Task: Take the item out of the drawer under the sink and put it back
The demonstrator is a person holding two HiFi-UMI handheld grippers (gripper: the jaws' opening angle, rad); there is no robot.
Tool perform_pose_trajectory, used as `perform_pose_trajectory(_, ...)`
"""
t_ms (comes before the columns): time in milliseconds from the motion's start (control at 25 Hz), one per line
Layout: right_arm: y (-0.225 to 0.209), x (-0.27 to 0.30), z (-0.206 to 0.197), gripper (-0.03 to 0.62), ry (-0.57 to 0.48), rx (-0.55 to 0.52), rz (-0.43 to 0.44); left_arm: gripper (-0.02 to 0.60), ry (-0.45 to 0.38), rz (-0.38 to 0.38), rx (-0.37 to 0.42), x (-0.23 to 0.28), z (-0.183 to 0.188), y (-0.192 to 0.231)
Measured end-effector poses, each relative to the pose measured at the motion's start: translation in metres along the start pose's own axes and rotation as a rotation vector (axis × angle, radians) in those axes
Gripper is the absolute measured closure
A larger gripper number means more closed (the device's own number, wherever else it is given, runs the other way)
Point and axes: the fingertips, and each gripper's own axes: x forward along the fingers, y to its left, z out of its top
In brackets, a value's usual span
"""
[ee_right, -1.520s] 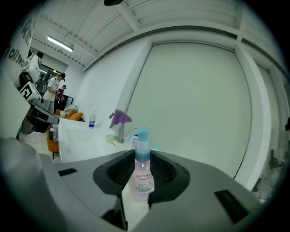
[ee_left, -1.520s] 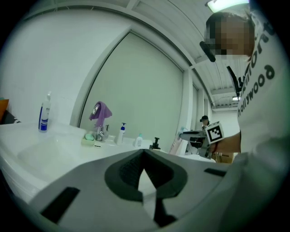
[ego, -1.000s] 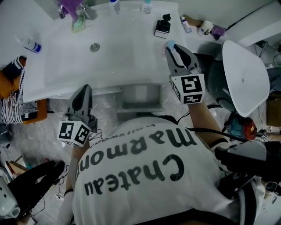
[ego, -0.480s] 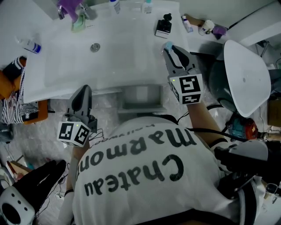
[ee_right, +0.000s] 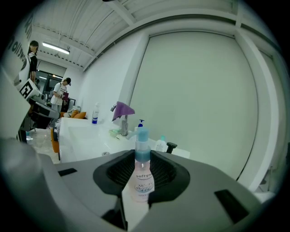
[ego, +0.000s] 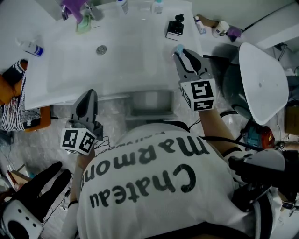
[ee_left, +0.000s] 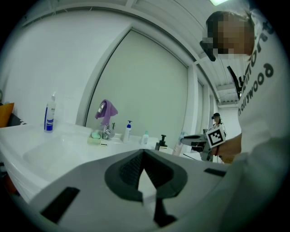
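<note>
A clear pump bottle (ee_right: 141, 177) with a blue top (ego: 179, 48) stands upright between the pads of my right gripper (ee_right: 141, 159), which is shut on it. In the head view that right gripper (ego: 183, 52) hovers over the right end of the white sink (ego: 117, 56). A grey drawer (ego: 148, 103) juts out below the sink's front edge. My left gripper (ego: 88, 96) hangs lower, left of the drawer, by the sink's front rim. Its jaws (ee_left: 144, 152) are shut with nothing in them.
On the sink top stand a black pump dispenser (ego: 174, 28), a tap with a purple cloth (ego: 72, 7) and a blue-and-white bottle (ego: 32, 47). A white round lid (ego: 259, 81) sits at the right. Cluttered floor lies at the left.
Both grippers stay almost where they were, the bottle still held. A black-and-white object at the lower left of the head view has shifted.
</note>
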Motion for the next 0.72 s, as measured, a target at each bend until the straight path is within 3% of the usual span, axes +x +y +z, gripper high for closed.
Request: perform_pose_trajectory(720,-0.0028,-0.0048,-0.0008,0.484,0.0,0.039,-0.014,0.574,-0.011,-0.022,-0.002,0.0082,0.0028,0.0008)
